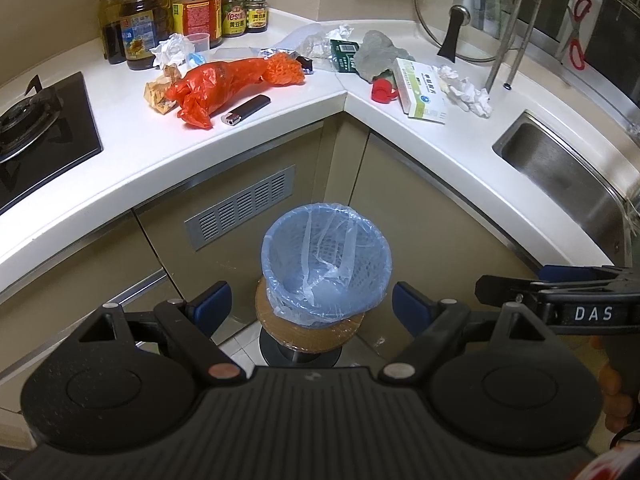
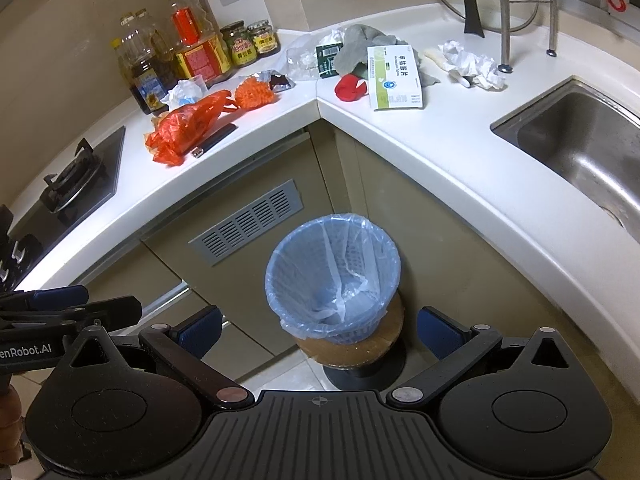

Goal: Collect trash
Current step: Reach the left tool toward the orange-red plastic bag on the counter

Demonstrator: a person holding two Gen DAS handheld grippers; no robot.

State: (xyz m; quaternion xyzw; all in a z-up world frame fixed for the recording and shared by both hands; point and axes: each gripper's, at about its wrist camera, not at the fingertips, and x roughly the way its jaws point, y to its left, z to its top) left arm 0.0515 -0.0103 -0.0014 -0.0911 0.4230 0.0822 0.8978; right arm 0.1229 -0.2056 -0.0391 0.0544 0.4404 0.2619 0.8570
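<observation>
**Both grippers empty above the lined bin**

From the left wrist view, the left gripper [image 1: 312,300] has its jaws spread wide and empty; the right gripper [image 2: 318,330] likewise. The blue-lined trash bin [image 1: 326,268] sits at 6 o'clock. Trash lies on the countertop [image 1: 256,128]: an orange plastic bag [image 1: 212,88] at 11 o'clock, probably light, soft and slippery, best pinched at a bunched fold; a black lighter [image 1: 247,110]; a medicine box [image 1: 420,90] at 1 o'clock, stiff, gripped across its thin sides; crumpled tissue [image 1: 466,90], featherlight.
</observation>
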